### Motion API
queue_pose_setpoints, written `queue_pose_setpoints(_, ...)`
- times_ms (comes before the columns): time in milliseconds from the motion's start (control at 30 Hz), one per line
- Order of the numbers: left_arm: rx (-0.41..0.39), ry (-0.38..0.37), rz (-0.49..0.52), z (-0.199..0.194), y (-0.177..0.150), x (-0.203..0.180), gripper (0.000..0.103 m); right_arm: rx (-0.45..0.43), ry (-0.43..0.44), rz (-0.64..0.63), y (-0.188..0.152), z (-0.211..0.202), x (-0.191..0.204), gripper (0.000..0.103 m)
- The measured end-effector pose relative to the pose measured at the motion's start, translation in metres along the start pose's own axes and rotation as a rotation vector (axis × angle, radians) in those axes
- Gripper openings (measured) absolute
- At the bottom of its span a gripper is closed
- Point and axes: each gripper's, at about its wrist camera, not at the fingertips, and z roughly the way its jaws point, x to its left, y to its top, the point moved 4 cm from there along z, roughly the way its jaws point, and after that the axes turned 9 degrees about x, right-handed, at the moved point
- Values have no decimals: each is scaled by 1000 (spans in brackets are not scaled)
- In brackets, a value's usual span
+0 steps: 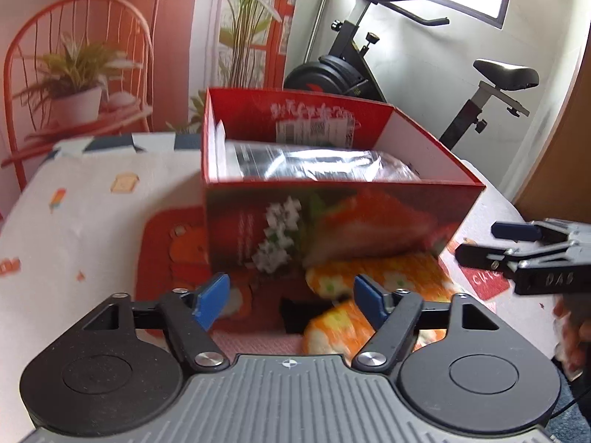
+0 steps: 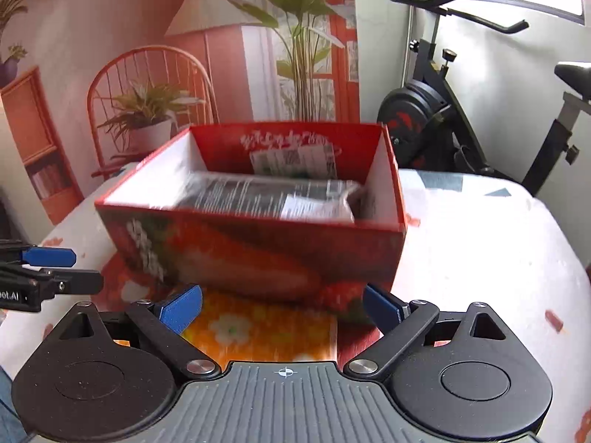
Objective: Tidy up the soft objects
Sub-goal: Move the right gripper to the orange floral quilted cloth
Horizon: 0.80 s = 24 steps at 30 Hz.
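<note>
A red cardboard box (image 1: 332,221) printed with food pictures stands open on the table, also in the right wrist view (image 2: 258,254). A silver and black plastic-wrapped pack (image 1: 317,164) lies inside it (image 2: 273,197). Orange soft pieces with white flowers (image 1: 373,280) lie at the box's near side, just beyond my left gripper (image 1: 291,301), which is open and empty. In the right wrist view the orange flowered cloth (image 2: 266,328) lies between the fingers of my right gripper (image 2: 282,308), which is open. The right gripper (image 1: 476,245) shows at the right, the left gripper (image 2: 62,269) at the left.
The table has a white patterned cloth (image 1: 92,203) and a red cartoon mat (image 1: 173,254) under the box. A printed backdrop with a chair and plants (image 1: 92,74) stands behind. An exercise bike (image 1: 388,62) stands at the back right.
</note>
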Motion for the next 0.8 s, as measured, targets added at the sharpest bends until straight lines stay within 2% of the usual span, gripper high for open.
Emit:
queue_pose_setpoints(33,4,-1,-16,2,-6,-1,63,6,-2,4,-9,4,1,91)
queue_pose_setpoints(100,10,3,-46,7,-18,-3,55,16,-20,16,-26,11,2,89)
queue_pose_setpoints(233,-2,-38,-98,11,-35,-6,53,2,-44,73,-54,19,4,88)
queue_pose_setpoints(467,21,-53,-93,20,-54,-15,53,1,-39,115,-86,30,3,87)
queue_pose_setpoints(600,19,-108,-121,25,-63,-13,50,-11,-26,128,-96,30,0,87)
queue_pose_setpoints(800,19,-120,-136,29,-68,-10,47,-36,-10,134,-107,34,-3,87)
